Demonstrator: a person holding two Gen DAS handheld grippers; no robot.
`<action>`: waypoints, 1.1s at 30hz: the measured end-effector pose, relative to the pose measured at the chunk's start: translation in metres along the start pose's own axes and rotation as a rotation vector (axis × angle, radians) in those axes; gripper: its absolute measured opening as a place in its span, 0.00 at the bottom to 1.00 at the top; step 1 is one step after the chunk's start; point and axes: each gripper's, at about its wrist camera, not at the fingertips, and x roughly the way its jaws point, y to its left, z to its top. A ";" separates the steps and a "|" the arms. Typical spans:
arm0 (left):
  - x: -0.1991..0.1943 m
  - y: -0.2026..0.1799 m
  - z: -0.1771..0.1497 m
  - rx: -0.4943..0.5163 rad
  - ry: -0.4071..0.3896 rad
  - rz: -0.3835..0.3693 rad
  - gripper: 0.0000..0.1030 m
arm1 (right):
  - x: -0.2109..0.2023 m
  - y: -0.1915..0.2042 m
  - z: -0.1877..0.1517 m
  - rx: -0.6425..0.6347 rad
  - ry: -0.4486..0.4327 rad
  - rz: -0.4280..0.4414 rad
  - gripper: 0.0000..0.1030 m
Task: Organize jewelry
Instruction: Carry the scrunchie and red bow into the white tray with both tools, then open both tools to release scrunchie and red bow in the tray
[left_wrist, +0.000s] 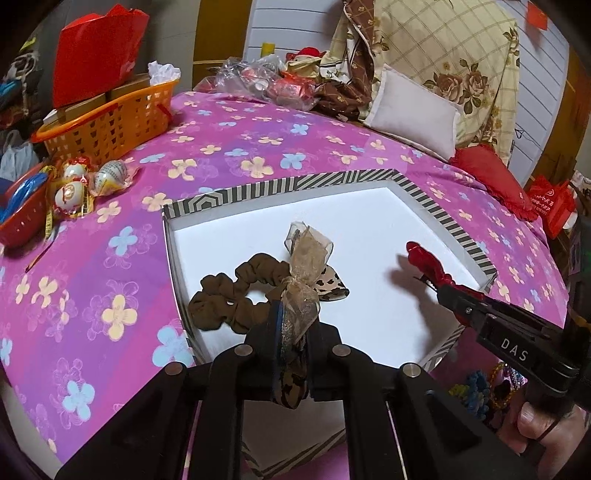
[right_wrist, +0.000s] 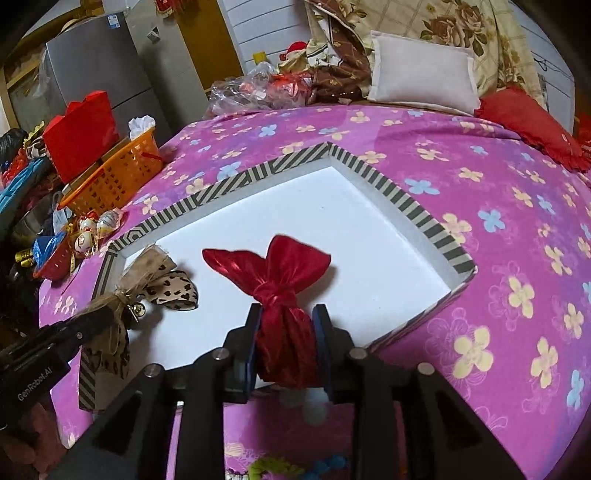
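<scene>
A shallow box tray with a white floor and a black-and-white striped rim lies on the pink flowered bedspread. My left gripper is shut on a brown scrunchie by its sheer tan and leopard-print ribbon bow, over the tray's near left corner. My right gripper holds a red satin bow between its pads, just above the tray's near right part, where its shadow falls on the white floor.
An orange basket with boxes, a small red basket and wrapped eggs sit at the left. A white pillow and red cushion lie behind. Colourful beaded pieces lie near the tray's front edge.
</scene>
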 end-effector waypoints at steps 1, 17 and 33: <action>0.000 0.000 0.000 -0.002 0.002 -0.012 0.00 | 0.000 0.000 0.000 0.000 0.000 0.004 0.29; -0.007 -0.001 0.004 0.000 -0.037 -0.009 0.07 | -0.012 -0.003 0.003 0.019 -0.027 0.015 0.41; -0.010 -0.006 0.003 0.036 -0.046 0.035 0.08 | -0.051 -0.029 0.002 0.082 -0.087 -0.019 0.47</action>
